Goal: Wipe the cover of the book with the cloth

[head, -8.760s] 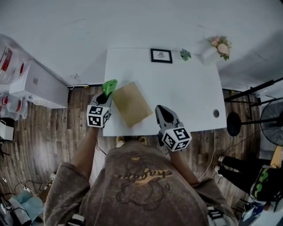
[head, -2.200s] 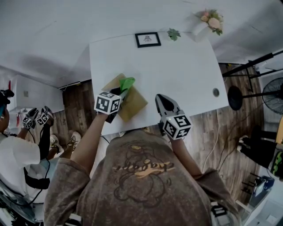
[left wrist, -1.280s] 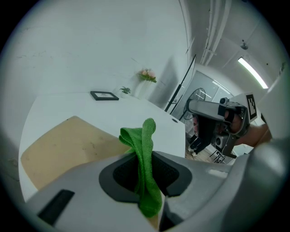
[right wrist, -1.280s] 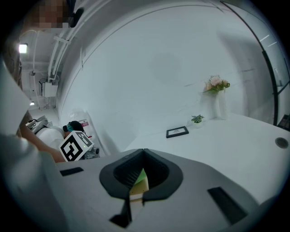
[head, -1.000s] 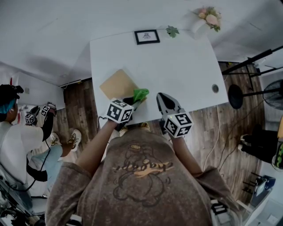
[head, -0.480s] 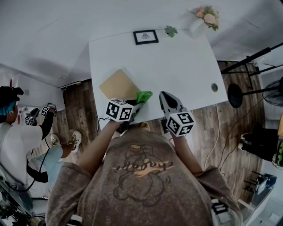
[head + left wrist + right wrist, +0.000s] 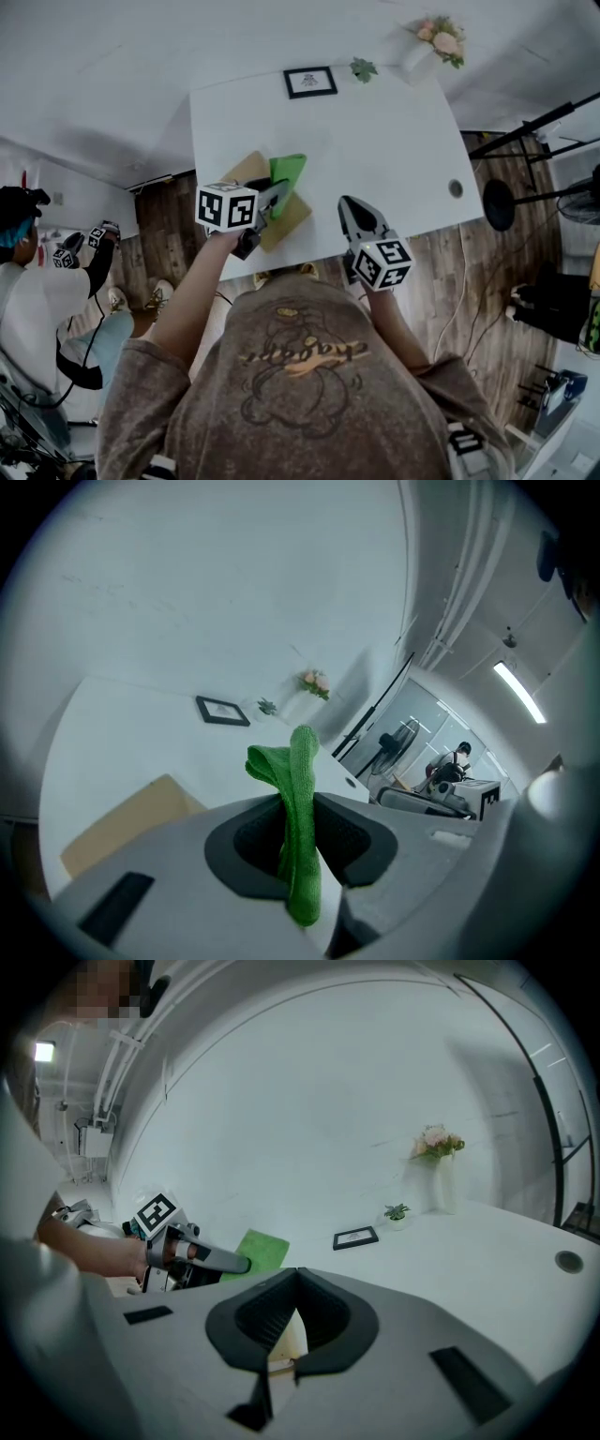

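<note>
left tongs (image 7: 274,195) pinching cloth (image 7: 288,172), book (image 7: 245,168) half-covered

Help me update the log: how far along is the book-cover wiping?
Done: the green cloth is gripped in the left claw. In hand: the cloth is over the tan book on the white table, mid-wipe by the look of it. Left: the frames cannot show how much cover is clean, so likely more passes. The right claw is shut, empty, idle.

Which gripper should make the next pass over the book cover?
Left. The left gripper is shut on the green cloth, which sits right over the book. The right gripper is shut, empty and off to the book's side.
</note>
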A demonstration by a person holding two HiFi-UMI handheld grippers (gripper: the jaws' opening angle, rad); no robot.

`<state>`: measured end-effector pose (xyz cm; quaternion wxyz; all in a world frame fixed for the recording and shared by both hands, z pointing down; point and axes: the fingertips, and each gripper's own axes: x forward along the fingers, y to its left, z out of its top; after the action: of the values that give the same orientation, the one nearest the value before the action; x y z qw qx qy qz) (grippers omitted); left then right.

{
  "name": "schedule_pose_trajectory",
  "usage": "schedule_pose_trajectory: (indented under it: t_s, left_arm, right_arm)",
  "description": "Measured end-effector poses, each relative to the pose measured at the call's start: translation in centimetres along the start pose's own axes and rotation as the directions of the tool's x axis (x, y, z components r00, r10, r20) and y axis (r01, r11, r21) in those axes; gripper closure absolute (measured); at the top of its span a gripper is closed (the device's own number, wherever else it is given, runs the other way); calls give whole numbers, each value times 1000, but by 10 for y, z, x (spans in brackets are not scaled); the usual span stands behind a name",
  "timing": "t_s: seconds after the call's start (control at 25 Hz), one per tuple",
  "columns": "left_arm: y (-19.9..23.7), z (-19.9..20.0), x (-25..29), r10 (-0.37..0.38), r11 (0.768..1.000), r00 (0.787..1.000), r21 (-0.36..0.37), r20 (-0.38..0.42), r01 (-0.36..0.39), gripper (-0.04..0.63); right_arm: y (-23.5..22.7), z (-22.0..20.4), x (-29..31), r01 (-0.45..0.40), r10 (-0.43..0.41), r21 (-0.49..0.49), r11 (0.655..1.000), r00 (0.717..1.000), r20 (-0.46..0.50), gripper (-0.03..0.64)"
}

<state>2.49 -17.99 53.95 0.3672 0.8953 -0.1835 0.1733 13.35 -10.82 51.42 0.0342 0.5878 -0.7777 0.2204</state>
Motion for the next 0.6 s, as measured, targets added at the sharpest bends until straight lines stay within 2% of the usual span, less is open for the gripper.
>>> schedule_pose_trajectory:
  t_s: [0.24,0.6]
  left_arm:
    - [51,39,-14,127,989,992,72,27,-128,528]
    - [123,65,-17,282,944,959,177,6,-279,528]
  right_arm:
    - [0,1,7,-4,4,0,1000,1000,-8,615]
    - [2,4,24,-8,8,4,1000,1000,-11,615]
